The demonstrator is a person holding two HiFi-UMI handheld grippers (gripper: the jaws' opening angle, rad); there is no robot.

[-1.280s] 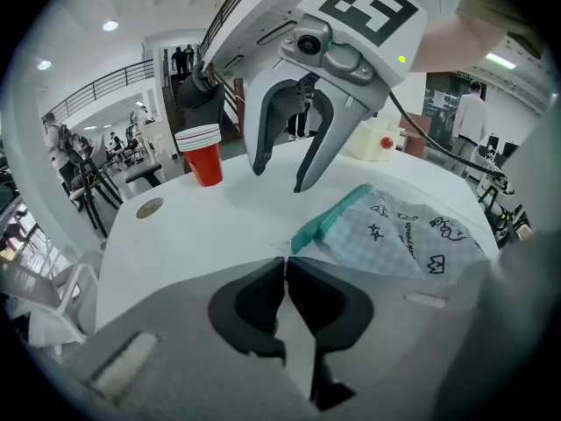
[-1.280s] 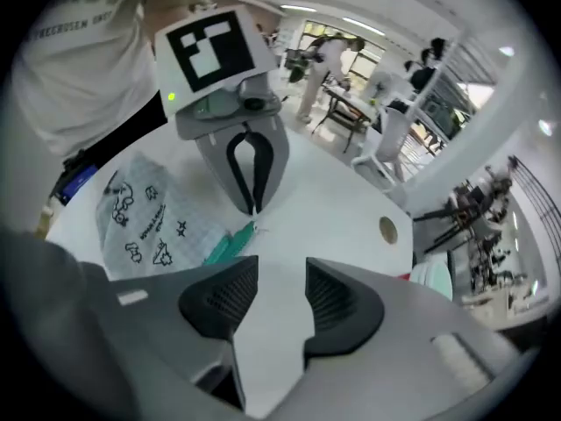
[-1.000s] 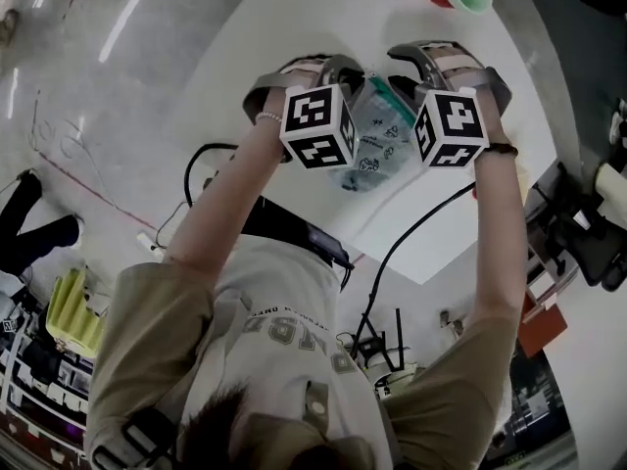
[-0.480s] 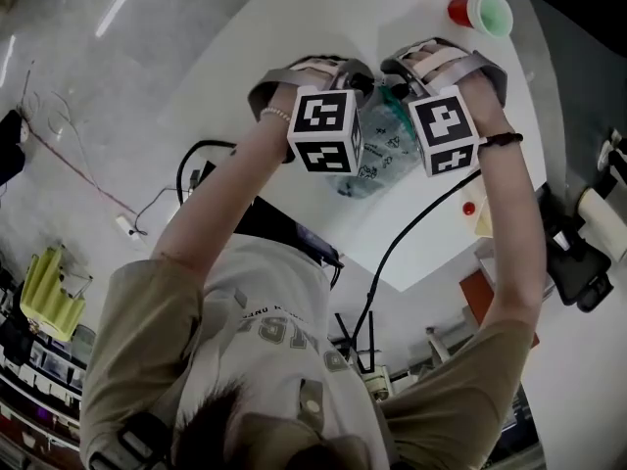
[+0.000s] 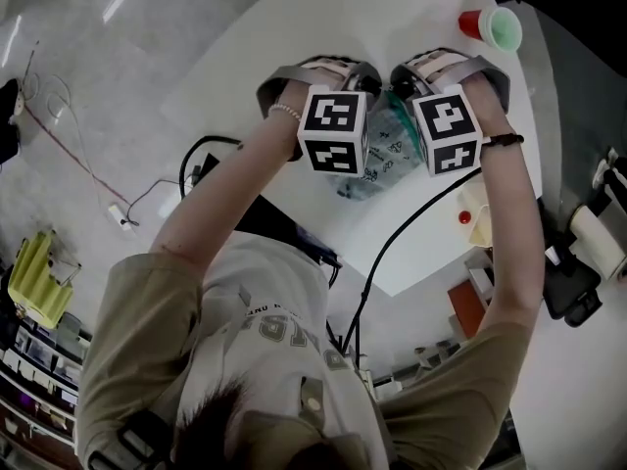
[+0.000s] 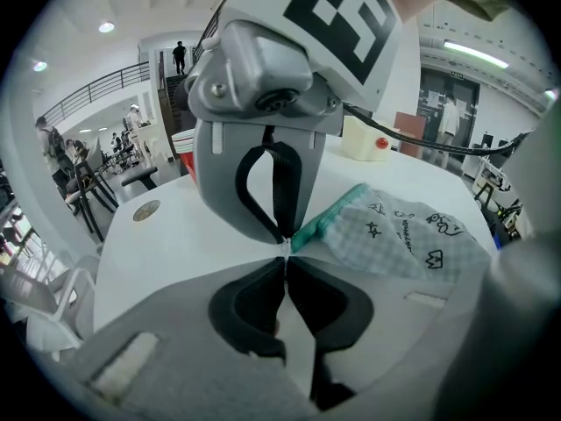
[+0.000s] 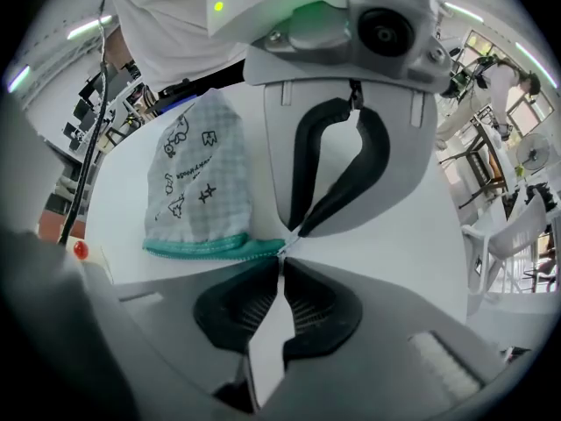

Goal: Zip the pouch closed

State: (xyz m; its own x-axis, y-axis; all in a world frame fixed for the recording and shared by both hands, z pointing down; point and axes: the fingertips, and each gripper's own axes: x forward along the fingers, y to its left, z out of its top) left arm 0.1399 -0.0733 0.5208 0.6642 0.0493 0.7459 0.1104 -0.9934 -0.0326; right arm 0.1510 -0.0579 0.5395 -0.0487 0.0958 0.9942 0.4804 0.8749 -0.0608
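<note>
- The pale checked fabric pouch printed with black doodles (image 5: 388,151) lay on the round white table (image 5: 294,47), between the two hands and just below the marker cubes.
- Its teal zip strip (image 7: 210,248) ran along the end facing the right tongs (image 7: 280,257), and one end of that strip reached both sets of tips.
- The left tongs (image 6: 285,260) were pinched together on that end of the pouch, with a small pale scrap showing between the tips.
- The jaws of the right tongs had just been closing; they stood nearly together on the same end of the strip, tip to tip with the left pair. Whether they had caught the zip's slider could not be made out.
- Main risk, as I judge it: the right tongs held only fabric or tape, so a pull along the strip would drag the whole pouch instead of running the slider.
- A thin pinch at the very tips could slip off as tension rose, on either side.
- With both pairs crowded at one point, the jaws could knock each other and loosen the left hold.
- If the left anchor gave, the soft pouch would bunch and the zip could jam.
</note>
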